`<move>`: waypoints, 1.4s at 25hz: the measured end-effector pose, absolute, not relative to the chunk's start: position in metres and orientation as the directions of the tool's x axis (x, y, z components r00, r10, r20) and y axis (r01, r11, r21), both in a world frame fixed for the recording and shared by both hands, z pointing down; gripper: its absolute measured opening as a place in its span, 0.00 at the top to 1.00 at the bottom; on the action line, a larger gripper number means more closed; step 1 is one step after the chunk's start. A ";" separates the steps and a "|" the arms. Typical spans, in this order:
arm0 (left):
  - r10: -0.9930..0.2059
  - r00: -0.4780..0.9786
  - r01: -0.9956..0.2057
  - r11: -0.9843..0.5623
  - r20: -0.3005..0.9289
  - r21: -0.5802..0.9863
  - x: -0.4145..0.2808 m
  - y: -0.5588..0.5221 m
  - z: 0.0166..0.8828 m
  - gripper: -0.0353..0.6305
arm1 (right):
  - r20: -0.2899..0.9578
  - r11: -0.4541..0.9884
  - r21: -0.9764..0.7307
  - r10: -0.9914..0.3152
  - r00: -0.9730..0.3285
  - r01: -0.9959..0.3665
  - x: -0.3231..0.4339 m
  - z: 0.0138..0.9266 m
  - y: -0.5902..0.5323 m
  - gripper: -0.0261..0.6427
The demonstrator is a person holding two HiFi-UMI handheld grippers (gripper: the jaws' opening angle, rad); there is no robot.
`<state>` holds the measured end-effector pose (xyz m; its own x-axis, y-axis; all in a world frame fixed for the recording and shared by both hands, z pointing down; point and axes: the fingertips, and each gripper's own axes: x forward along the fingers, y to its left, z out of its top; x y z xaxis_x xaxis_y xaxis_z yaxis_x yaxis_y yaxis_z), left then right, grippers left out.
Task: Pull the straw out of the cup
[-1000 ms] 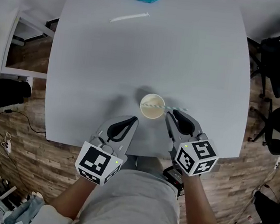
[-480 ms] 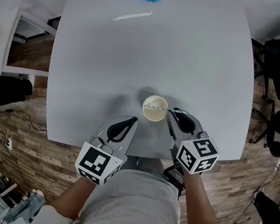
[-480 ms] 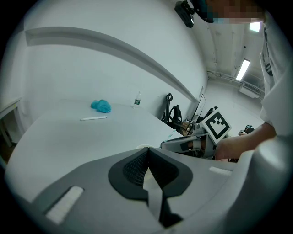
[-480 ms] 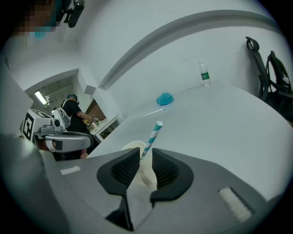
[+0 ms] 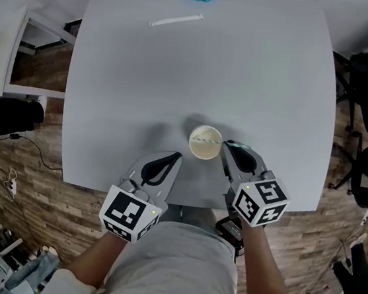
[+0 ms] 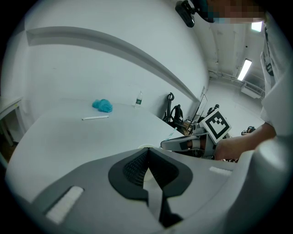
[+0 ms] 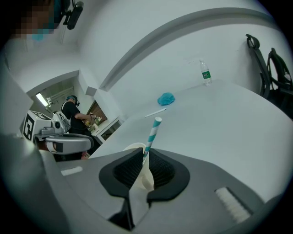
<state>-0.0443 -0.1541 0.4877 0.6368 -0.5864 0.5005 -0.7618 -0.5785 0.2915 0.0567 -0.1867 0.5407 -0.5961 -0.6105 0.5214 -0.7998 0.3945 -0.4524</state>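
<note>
cup (image 5: 203,150) near table's (image 5: 200,72) front edge | straw (image 7: 152,134) low end in cup, stands almost straight up, top leans toward right gripper (image 5: 226,145) | right gripper pinches straw | left gripper (image 5: 175,156) pressed together, empty, beside cup

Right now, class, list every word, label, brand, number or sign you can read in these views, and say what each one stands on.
No readable text anywhere.
On the clear plastic water bottle: a green label, too small to read.
On the left marker cube and right marker cube: black-and-white square patterns, no words.
On the teal-and-white striped paper straw: stripes only.
</note>
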 end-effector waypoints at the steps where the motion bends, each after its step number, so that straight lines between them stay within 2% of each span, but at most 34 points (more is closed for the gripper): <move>1: -0.587 0.636 -0.762 -0.578 0.500 0.291 -0.045 -0.154 0.488 0.92 | 0.517 0.394 -0.455 -0.613 -0.597 -0.799 0.057 0.540 -0.187 0.89; 35: -0.621 0.629 -0.769 -0.583 0.468 0.260 -0.051 -0.137 0.466 0.92 | 0.459 0.431 -0.452 -0.639 -0.618 -0.781 0.053 0.503 -0.176 0.92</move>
